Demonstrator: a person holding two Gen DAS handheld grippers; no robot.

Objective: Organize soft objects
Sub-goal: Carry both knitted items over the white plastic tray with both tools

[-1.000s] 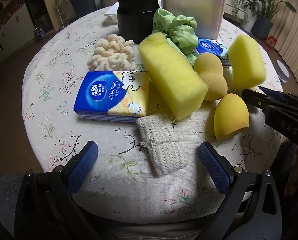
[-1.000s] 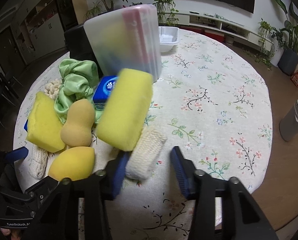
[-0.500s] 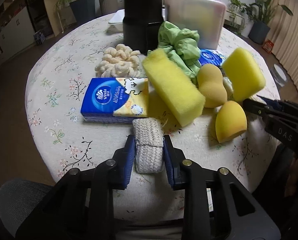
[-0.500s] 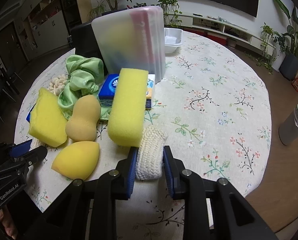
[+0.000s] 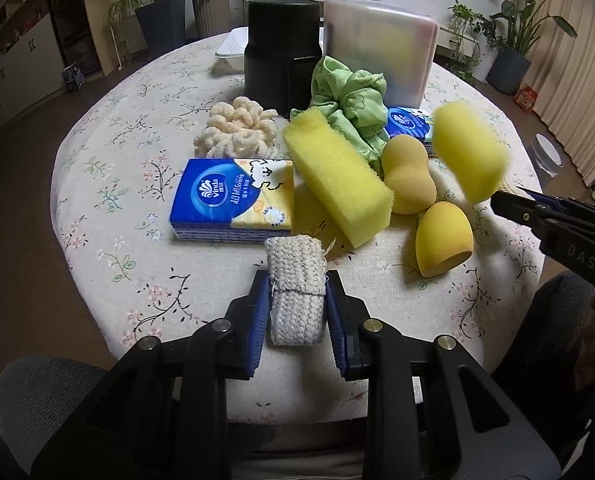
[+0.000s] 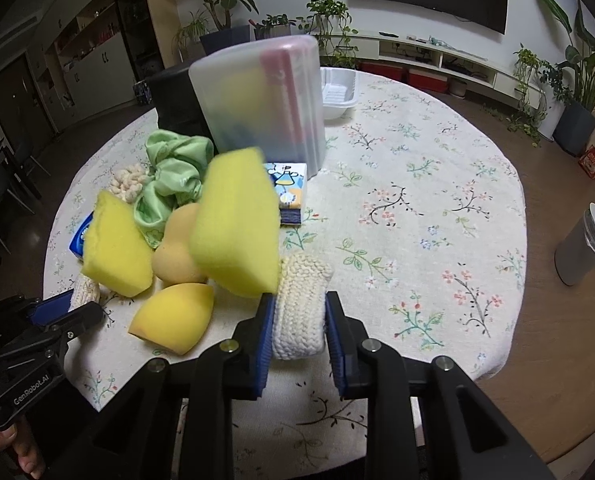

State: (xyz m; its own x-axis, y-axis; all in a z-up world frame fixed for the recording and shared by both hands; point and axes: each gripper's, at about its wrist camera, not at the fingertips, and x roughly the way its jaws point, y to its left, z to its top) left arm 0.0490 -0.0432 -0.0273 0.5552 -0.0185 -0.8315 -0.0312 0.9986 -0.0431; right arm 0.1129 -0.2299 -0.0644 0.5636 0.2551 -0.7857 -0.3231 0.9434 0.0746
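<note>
My left gripper (image 5: 295, 308) is shut on a grey-beige knitted pad (image 5: 295, 280) at the table's near edge. In the right wrist view, a cream knitted pad (image 6: 299, 308) sits pinched in my shut right gripper (image 6: 299, 320). A yellow sponge (image 6: 237, 232) leans over that pad and looks blurred. Beside it lie a beige gourd-shaped sponge (image 6: 177, 248), a yellow egg-shaped sponge (image 6: 173, 320) and a second yellow sponge block (image 6: 115, 248). The left wrist view shows the right gripper (image 5: 509, 200) side-on at the right edge.
Behind the sponges lie a green scrunchie (image 5: 349, 100), a cream scrunchie (image 5: 237, 132) and two tissue packs (image 5: 233, 200) (image 5: 407, 120). A black container (image 5: 283, 60), a translucent box (image 5: 377, 48) and a white tray (image 5: 231, 46) stand at the back. The flowered tablecloth (image 6: 417, 200) is bare on the right.
Both grippers closed from open, the left on the grey-beige knitted pad and the right on the cream one. The yellow sponge over the cream pad shifted and is now blurred.
</note>
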